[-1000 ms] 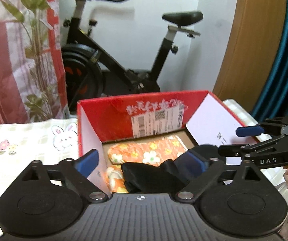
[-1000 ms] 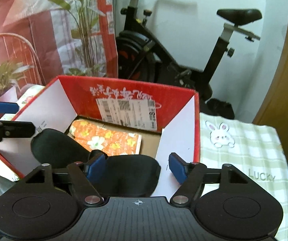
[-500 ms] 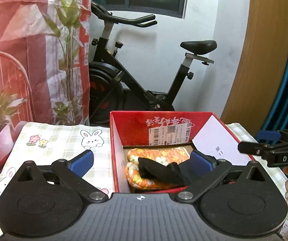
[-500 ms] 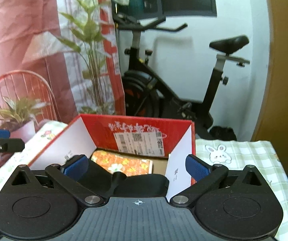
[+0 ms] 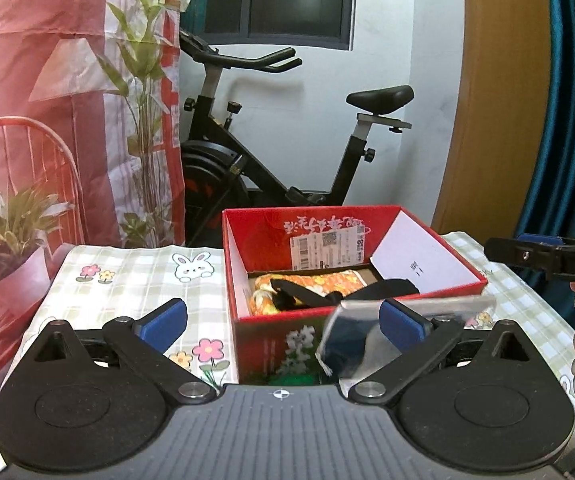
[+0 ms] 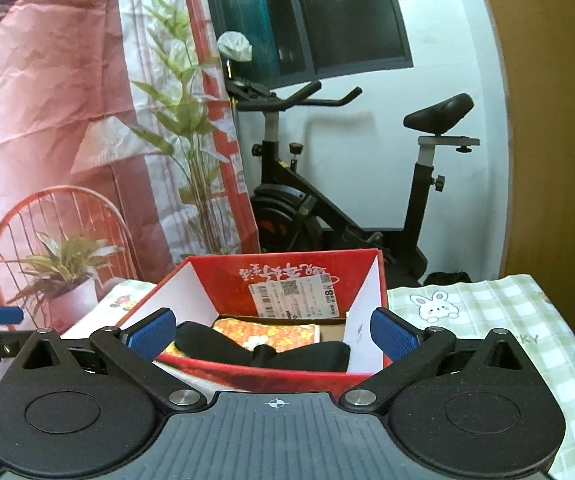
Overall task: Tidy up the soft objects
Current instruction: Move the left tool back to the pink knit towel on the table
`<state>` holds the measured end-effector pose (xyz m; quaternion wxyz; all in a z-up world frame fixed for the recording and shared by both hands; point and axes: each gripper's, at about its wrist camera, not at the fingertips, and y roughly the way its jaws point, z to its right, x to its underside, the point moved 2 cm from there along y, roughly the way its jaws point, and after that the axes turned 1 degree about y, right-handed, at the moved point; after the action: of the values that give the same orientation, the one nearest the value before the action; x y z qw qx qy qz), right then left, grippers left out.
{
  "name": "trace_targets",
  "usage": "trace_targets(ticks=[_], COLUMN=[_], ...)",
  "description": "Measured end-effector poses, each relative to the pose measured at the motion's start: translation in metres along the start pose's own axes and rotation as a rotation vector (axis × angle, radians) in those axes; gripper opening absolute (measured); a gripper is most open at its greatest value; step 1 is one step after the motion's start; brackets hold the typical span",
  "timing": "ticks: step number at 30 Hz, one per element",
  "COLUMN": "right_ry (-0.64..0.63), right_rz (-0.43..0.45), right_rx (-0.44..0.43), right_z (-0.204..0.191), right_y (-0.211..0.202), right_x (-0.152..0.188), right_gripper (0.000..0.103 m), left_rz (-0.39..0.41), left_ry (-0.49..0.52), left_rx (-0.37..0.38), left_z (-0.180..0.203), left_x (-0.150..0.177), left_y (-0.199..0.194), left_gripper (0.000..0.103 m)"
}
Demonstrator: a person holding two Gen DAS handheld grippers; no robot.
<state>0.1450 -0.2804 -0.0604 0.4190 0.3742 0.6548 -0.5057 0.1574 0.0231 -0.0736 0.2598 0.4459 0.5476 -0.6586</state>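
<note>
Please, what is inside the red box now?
Inside the red box lies an orange floral cloth, with a black soft item on top of it. The black item covers part of the cloth; anything underneath is hidden.

Black hand-held gripper (image 5: pixel 283 322), blue pads (image 5: pixel 166 317)

In my red cardboard box (image 5: pixel 279 240) at twelve o'clock, the folded orange floral cloth (image 5: pixel 319 282) lies flat on the bottom, with the limp black fabric piece (image 6: pixel 223 338) draped across it.
</note>
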Motion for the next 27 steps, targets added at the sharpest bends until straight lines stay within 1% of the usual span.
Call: trace_targets(ticks=[4,7,10,13,19,21,24,27], right_ry=[0.012,0.035,0.057,0.051,-0.016,-0.019,-0.010,-0.056], right_rz=[0.031,0.047,0.044,0.032,-0.048,-0.082,-0.140,-0.201], right_rx=[-0.014,-0.008,-0.009,0.007,0.069,0.089,0.073,0.079], right_z=[0.000,0.002,0.003,0.003,0.000,0.000,-0.004,-0.013], right_y=[-0.015,-0.026,-0.033,-0.038,-0.038,-0.035,-0.029,-0.022], right_x=[0.015,0.030,0.047,0.069,0.106,0.116,0.127,0.136], right_gripper=[0.103,0.103,0.103,0.103,0.103,0.103,0.103,0.103], left_rz=[0.005,-0.004,-0.016,-0.040,-0.111,-0.136,-0.179,-0.216], left_ry=[0.021,0.015,0.006,-0.010,-0.062,-0.077,-0.096,-0.094], left_rx=[-0.012,-0.006,-0.006,-0.013,0.009,0.011,0.019,0.020], left_z=[0.008,0.010,0.011,0.010,0.004,0.002,0.002,0.003], left_x=[0.016,0.028,0.042,0.056,0.081,0.089,0.099,0.109], left_y=[-0.005,-0.007,-0.006,-0.005,0.001,0.005,0.011,0.017], left_gripper=[0.103,0.103,0.103,0.103,0.103,0.103,0.103,0.103])
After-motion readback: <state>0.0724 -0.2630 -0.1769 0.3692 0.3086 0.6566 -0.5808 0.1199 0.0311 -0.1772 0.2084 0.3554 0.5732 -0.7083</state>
